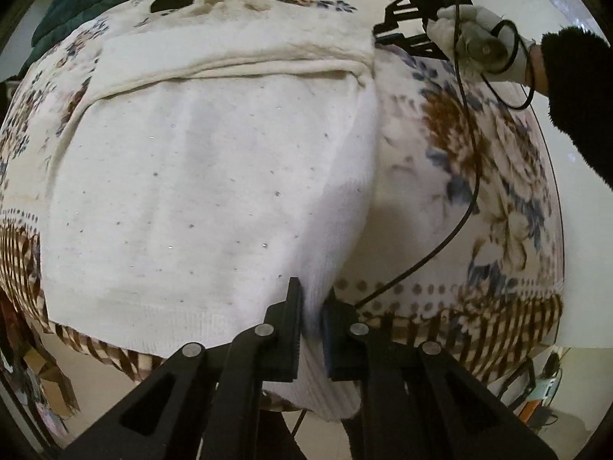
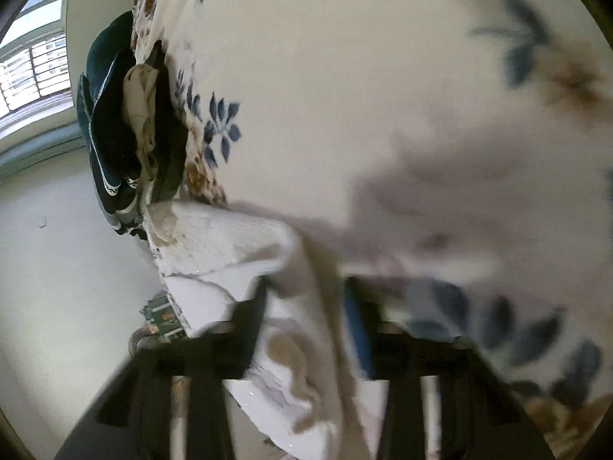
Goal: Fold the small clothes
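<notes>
A floral blanket [image 1: 479, 161] covers the surface, which may be a bed or a counter; this cannot be told. On it a white sweater [image 1: 199, 176] is spread, with one fold already laid across its far part; further folds appear to remain. Its near hem corner is clamped by the left tool [image 1: 312, 329], its far corner by the right tool [image 2: 306, 329]. A dark garment pile [image 2: 115, 134] lies beyond. The right wrist view is blurred, and the sweater's sleeves are hidden.
</notes>
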{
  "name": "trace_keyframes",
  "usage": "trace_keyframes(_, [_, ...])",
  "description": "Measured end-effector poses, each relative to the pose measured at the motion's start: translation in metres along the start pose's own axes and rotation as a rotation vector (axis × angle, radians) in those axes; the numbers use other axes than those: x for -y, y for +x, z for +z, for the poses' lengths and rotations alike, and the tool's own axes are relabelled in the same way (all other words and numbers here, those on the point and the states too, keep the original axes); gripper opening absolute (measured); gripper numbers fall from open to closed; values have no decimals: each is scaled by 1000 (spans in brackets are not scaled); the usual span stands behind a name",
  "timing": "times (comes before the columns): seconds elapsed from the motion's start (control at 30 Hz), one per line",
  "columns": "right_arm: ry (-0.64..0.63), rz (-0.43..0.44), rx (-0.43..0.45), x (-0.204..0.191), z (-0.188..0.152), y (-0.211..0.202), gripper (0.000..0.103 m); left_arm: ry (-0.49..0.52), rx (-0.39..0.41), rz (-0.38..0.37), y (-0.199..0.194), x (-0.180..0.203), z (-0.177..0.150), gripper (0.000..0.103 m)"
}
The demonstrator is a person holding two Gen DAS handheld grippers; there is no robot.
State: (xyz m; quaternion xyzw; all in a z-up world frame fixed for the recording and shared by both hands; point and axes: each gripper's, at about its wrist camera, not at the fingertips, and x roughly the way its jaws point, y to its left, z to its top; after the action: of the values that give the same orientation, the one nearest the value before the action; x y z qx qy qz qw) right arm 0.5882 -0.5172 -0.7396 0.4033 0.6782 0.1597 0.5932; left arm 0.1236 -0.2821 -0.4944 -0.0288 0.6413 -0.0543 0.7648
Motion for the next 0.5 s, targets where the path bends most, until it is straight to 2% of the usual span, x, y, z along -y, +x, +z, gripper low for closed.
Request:
trace_keyframes(0.17, [-86, -106, 60, -48, -12, -18, 7, -66, 41, -34, -29, -29, 5, 6])
trace_keyframes(0.37, [-318, -207, 56, -167, -35, -37, 7, -220, 98, -89, -69, -96, 5, 6])
trace_keyframes(0.5, [-438, -252, 33, -257, -59, -10, 7, -364, 117, -148, -82, -155, -1, 6])
